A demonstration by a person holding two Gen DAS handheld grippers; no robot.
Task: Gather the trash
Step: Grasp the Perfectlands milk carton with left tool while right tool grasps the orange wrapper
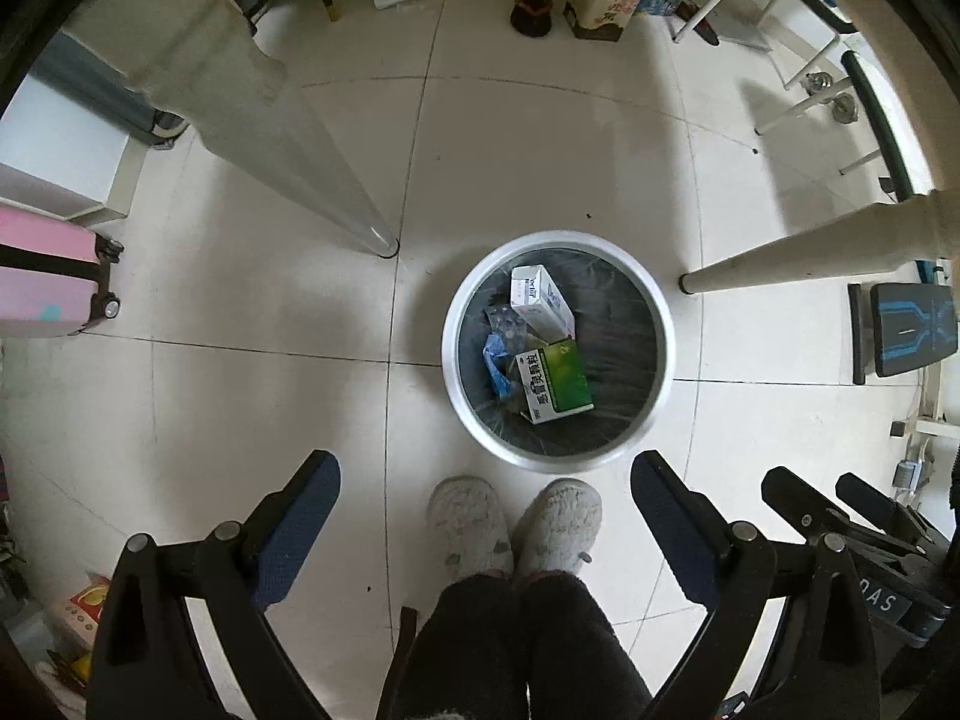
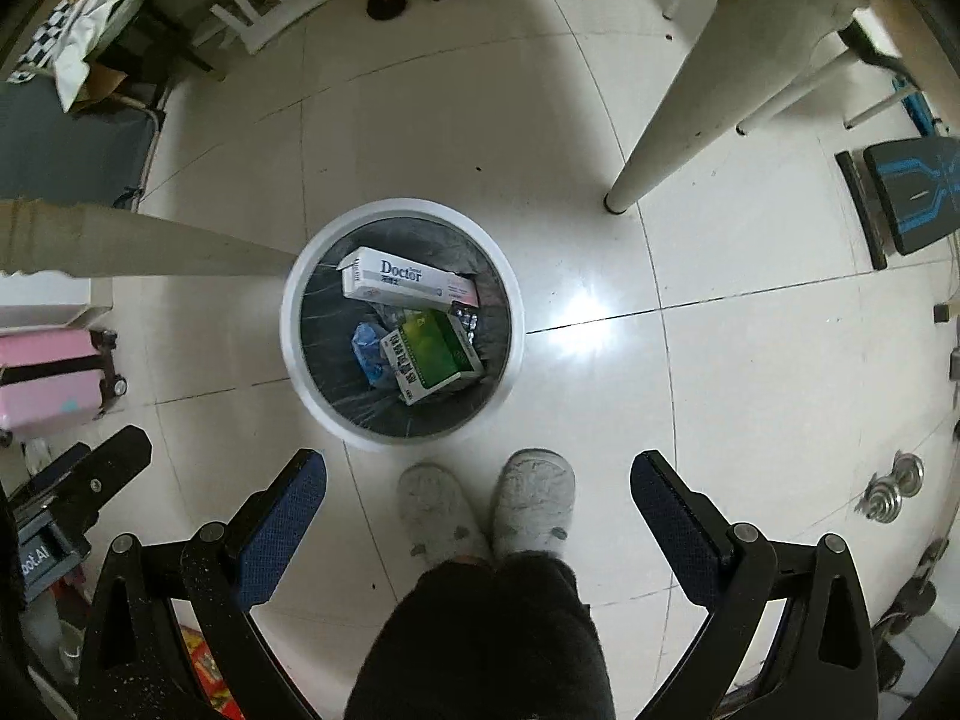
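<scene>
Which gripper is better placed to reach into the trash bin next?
Neither, clearly. Left gripper and right gripper are both open, empty and high above the trash bin. The bin sits nearer centre in the left view.

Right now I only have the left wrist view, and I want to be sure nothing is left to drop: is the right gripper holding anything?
Observer: No. The right gripper is open, with only the slippers showing between its fingers.
Operator: What is printed on the white box in the bin? I cannot read it properly from here.
Observer: The right wrist view shows the long face of the white box in the bin. It reads "Doctor".
Operator: Is anything lying off to my right side?
Observer: Two small metal dumbbells, as far as I can see.
</scene>
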